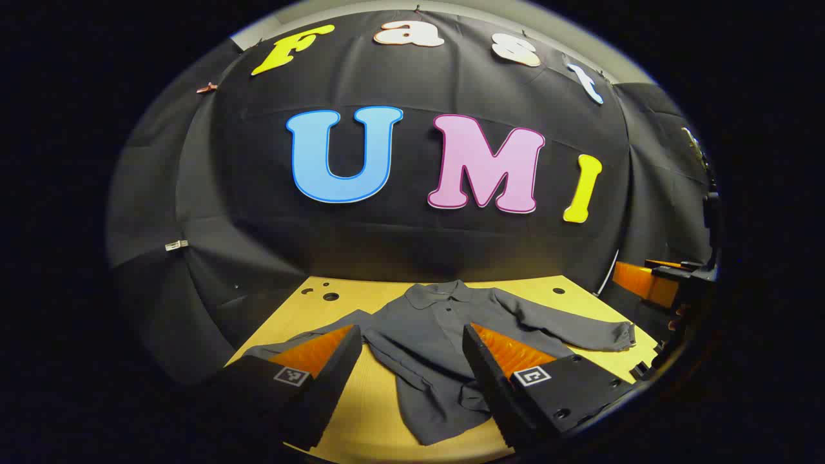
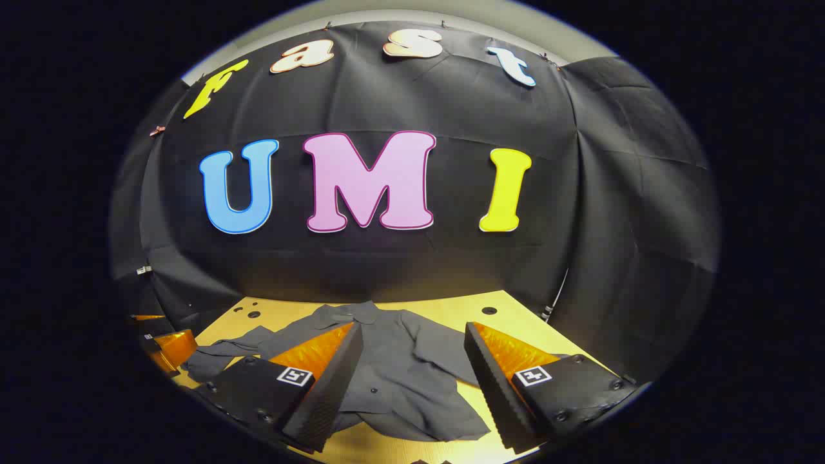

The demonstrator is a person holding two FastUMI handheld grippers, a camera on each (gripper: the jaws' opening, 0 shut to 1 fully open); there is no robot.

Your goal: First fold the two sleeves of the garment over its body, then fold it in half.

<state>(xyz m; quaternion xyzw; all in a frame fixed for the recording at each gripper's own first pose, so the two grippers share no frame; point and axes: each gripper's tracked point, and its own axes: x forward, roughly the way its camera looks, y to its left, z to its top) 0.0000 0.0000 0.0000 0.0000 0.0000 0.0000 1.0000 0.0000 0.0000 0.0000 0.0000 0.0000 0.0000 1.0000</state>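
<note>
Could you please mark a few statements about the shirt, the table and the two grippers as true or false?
1. The grey shirt lies on the yellow wooden table with its collar toward the booth wall. True.
2. Both sleeves are already folded over the shirt's body. False: in the left gripper view, the sleeve stretches out sideways across the table, and the other sleeve in the right gripper view also lies out to the side.
3. The left gripper is open, with nothing between its fingers. True.
4. The right gripper is clamped on the shirt's hem. False: it is open and not gripping the cloth.
5. The shirt is bright red. False: it is dark grey.
</note>
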